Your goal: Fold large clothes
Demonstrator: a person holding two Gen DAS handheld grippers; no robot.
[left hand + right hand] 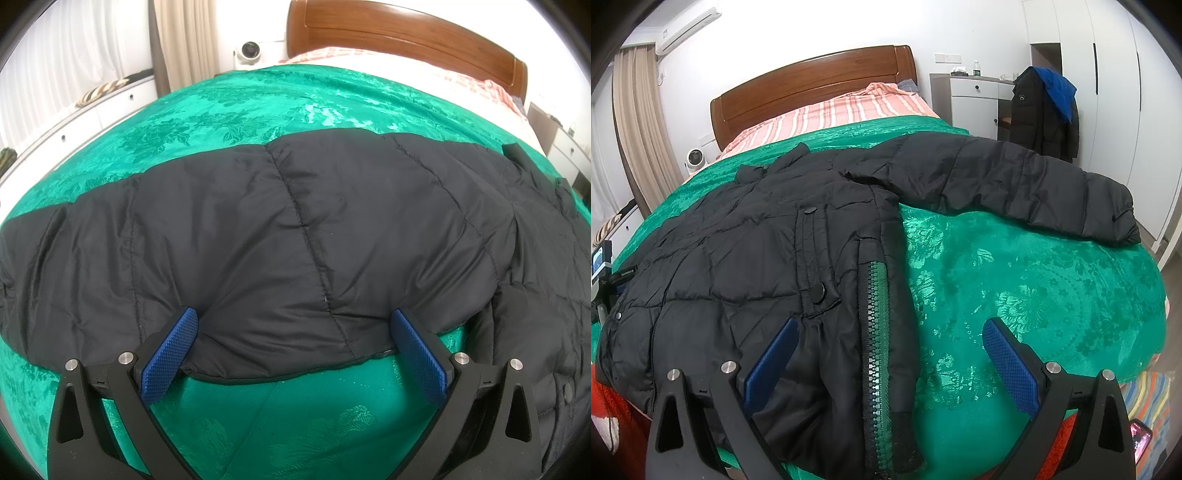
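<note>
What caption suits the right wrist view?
Open right gripper over a black puffer jacket's zipper edge on a green bedspread.

A black puffer jacket (746, 266) of matt, finely wrinkled quilted nylon, with stitched seams, matt round snap buttons (819, 293) and a coarse-toothed zipper (875, 354). Beneath it, a green bedspread (229, 110) of glossy satin with a woven floral pattern. Far off, a polished wooden headboard (812, 88) and striped cotton sheet (827, 114). Each gripper has blue knurled rubbery pads (170, 354), matt black plastic arms and smooth metal pins (125, 357).
</note>
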